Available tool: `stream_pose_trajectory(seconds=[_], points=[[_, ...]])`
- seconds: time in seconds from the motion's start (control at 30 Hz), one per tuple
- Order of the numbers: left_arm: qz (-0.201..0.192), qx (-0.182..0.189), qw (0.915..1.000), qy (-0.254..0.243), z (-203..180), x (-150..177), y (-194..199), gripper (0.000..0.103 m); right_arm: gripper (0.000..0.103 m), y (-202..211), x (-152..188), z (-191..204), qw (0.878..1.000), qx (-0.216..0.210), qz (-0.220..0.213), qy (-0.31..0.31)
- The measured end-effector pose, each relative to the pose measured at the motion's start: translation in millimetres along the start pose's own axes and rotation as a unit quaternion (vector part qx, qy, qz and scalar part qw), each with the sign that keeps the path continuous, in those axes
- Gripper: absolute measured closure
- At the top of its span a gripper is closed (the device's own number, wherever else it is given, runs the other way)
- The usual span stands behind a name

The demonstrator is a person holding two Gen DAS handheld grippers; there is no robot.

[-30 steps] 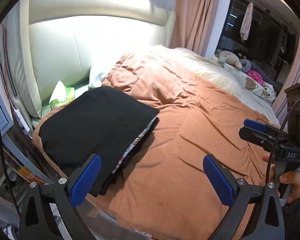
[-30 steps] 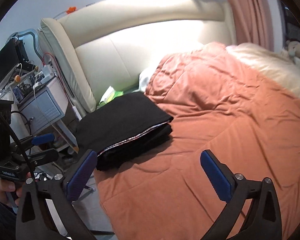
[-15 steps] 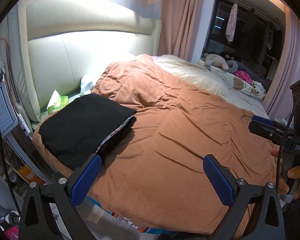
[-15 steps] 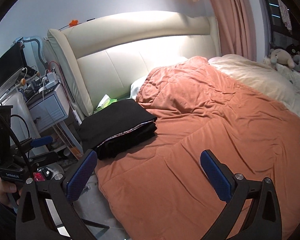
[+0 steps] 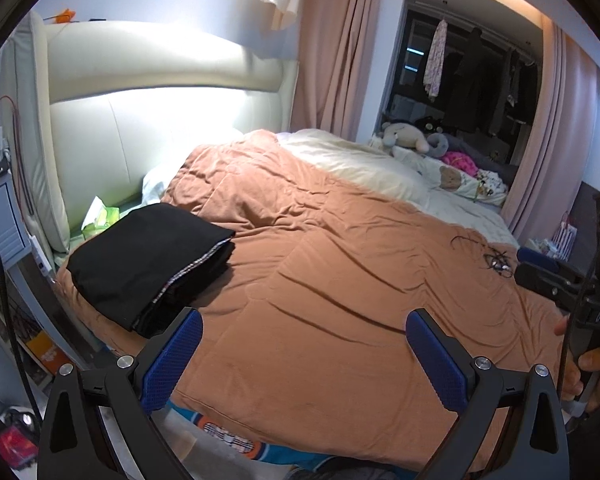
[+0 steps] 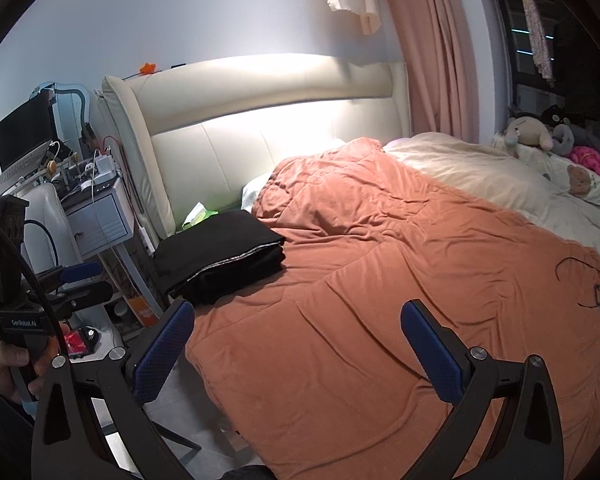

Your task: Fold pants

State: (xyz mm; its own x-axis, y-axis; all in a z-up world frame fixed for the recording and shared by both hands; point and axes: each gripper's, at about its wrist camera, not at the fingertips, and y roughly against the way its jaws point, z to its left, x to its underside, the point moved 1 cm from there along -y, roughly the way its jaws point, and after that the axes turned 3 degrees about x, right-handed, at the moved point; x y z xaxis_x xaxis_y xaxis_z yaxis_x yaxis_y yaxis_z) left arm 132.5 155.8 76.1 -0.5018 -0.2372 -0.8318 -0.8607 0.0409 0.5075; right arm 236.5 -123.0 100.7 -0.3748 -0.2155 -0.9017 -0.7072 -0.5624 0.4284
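The black pants [image 5: 148, 258] [image 6: 220, 260] lie folded in a flat stack with a patterned edge showing, on the near left corner of the orange blanket [image 5: 340, 280] [image 6: 400, 300]. My left gripper [image 5: 304, 352] is open and empty, held back from the bed with the pants ahead to its left. My right gripper [image 6: 296, 344] is also open and empty, off the bed's near edge. Each view shows the other gripper, held in a hand at the frame's side.
A cream headboard [image 6: 260, 120] backs the bed. A green tissue pack [image 5: 100, 216] sits behind the pants. A bedside cabinet [image 6: 96, 216] with cables and a laptop stands left. Stuffed toys [image 5: 408, 138] and a black cord tangle [image 5: 496, 260] lie far right.
Both grippers have pulled back and up from the bed; the folded pants now look smaller and farther away. The pants have not moved.
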Motion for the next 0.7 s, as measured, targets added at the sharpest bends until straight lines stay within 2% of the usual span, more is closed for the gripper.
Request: stream_pose_trajectory(seconds=[0.47,0.7], points=[[-0.025,0.017,0.9994,-0.017,-37,36,30,0.001,0.0,91,64,2,0.998,0.048,-0.025,-0.028],[-0.036,0.033,0.9983,-0.032,-58,62,49,0.0,0.0,124,91,10,0.995,0.078,-0.03,-0.044]])
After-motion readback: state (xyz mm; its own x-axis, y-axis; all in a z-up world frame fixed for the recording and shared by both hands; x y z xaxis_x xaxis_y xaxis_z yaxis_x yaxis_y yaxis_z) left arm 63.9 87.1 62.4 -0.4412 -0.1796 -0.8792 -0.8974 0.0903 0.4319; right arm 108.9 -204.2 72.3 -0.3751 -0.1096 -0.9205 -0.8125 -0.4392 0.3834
